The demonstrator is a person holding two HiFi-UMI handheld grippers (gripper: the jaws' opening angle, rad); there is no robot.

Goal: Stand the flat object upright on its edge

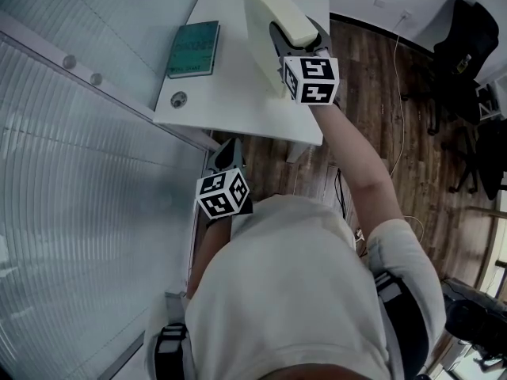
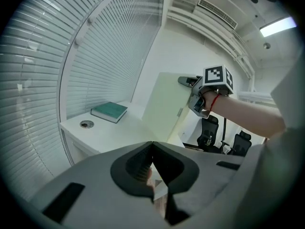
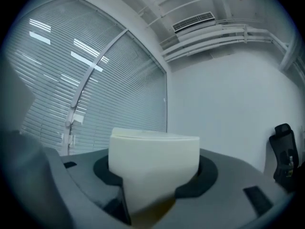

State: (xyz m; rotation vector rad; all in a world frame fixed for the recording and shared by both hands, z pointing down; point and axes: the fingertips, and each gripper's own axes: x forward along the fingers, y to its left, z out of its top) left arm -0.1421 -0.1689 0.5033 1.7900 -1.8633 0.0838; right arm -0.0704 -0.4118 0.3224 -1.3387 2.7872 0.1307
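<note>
The right gripper [image 1: 298,41] has its jaws clamped on a pale board [image 1: 264,24] standing on edge on the table [image 1: 230,101]. The left gripper [image 2: 152,150] hangs back, jaws together and empty.

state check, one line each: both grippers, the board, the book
cream board: up on its lower edge on the white table, tilted, held at the top, not free-standing
right gripper: shut on the cream board's top edge
left gripper: shut, empty, held low off the table's near side
green book: closed, lying flat on the table, apart from the board
</note>
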